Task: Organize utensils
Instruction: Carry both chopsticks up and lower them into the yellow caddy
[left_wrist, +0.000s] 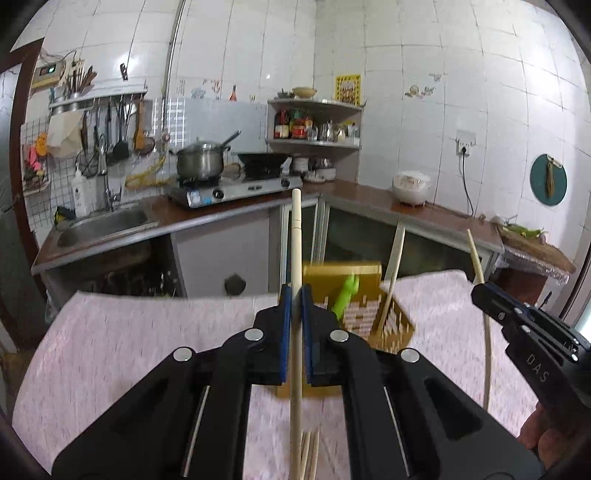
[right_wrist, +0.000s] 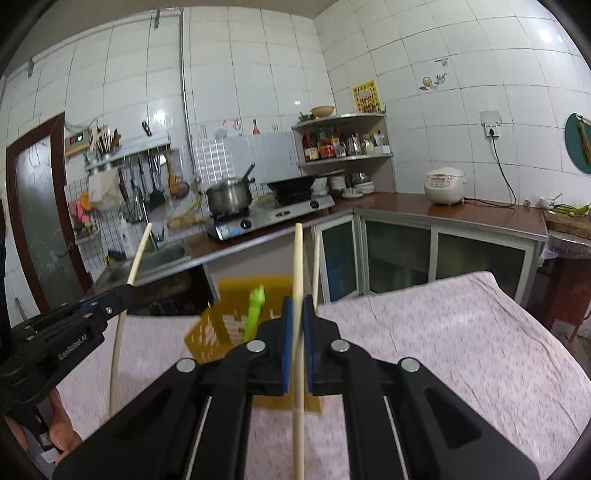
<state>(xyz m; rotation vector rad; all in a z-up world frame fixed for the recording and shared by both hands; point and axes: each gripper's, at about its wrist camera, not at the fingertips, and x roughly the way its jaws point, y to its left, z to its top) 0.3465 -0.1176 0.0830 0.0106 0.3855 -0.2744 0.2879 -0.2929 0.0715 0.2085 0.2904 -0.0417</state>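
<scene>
Left gripper (left_wrist: 295, 295) is clamped on one pale wooden chopstick (left_wrist: 295, 236), right gripper (right_wrist: 297, 306) on another (right_wrist: 297, 258) — both held above the yellow slotted plastic basket (left_wrist: 391, 325). Thin sticks could pivot in the pads — and miss it.

Pale wooden chopstick (left_wrist: 296, 236), yellow plastic basket (left_wrist: 373, 317), matt pink cloth (left_wrist: 129, 332).
</scene>
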